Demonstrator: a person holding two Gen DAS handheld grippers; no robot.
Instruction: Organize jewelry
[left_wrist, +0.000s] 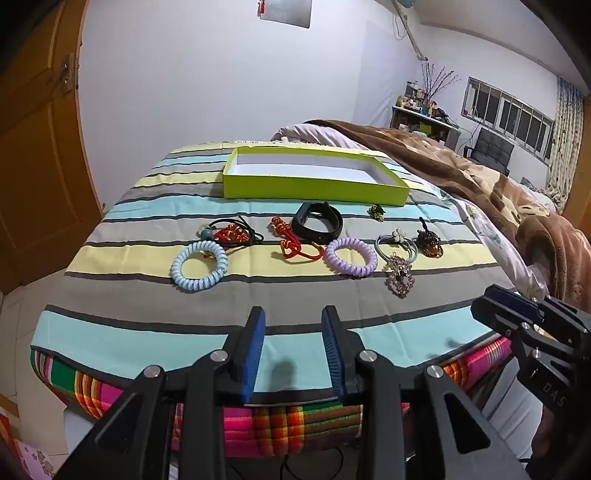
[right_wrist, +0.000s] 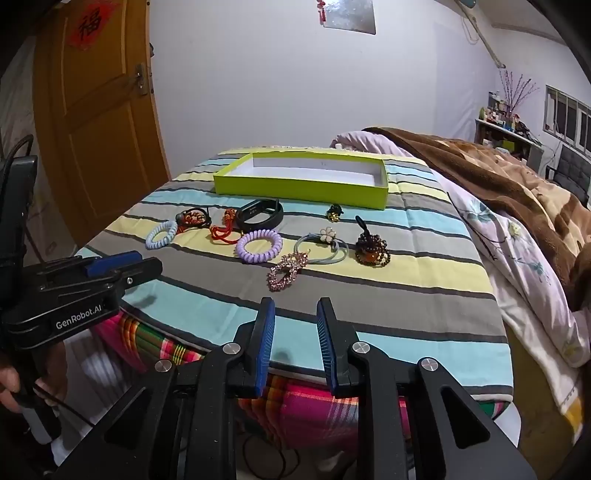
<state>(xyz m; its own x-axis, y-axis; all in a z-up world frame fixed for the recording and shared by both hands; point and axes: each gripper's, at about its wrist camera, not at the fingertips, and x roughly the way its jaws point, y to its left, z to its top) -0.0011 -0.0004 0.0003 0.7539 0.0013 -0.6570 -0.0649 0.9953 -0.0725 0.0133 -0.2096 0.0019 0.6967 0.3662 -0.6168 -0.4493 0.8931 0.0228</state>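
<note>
A lime-green open box with a white inside lies at the far side of a striped cloth. In front of it lies jewelry: a light-blue coil band, a purple coil band, a black wristband, a red knotted cord, a rhinestone clip, a flower hair tie and a brown beaded clip. My left gripper is open and empty near the cloth's front edge. My right gripper is open and empty beside it.
The striped cloth covers a table with a plaid cover below. A bed with a brown blanket lies on the right. A wooden door stands at the left. A small dark-green brooch lies by the box's right corner.
</note>
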